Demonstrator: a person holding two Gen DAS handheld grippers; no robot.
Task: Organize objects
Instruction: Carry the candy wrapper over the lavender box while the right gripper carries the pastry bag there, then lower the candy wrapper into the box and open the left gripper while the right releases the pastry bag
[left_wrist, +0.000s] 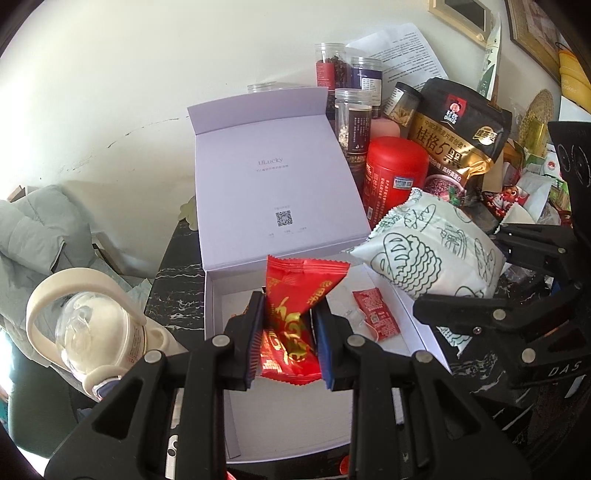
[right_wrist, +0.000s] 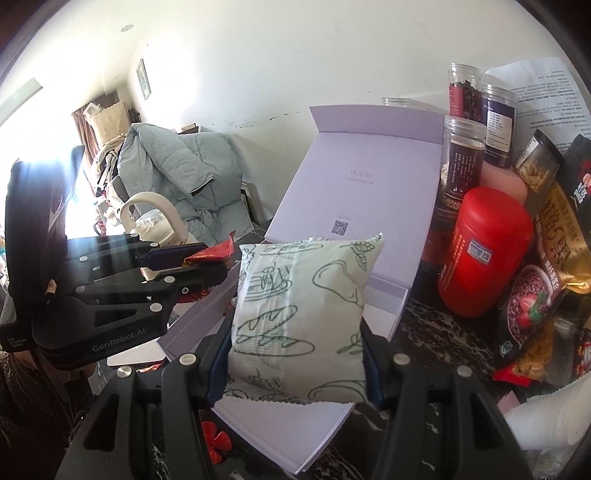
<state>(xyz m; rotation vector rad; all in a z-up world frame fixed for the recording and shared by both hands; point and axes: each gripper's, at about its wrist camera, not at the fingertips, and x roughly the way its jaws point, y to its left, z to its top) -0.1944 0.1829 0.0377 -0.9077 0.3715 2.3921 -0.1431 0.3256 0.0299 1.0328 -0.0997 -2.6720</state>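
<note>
The left gripper (left_wrist: 289, 334) pinches a red packet (left_wrist: 295, 295); the right gripper (right_wrist: 295, 363) clamps a bread-print pack (right_wrist: 301, 314) over the "ULucky" box (left_wrist: 258, 177).

both grippers are matte black plastic, built from angular linkage arms pinned with round silver rivets. the left gripper (left_wrist: 288, 332) has ribbed dark-blue pads on its fingertips (left_wrist: 255, 328). the right gripper (right_wrist: 295, 365) shows the same blue edging inside its fingers. white lettering reads "genrobot.ai" on the left gripper's body, and "das" on the right's.
</note>
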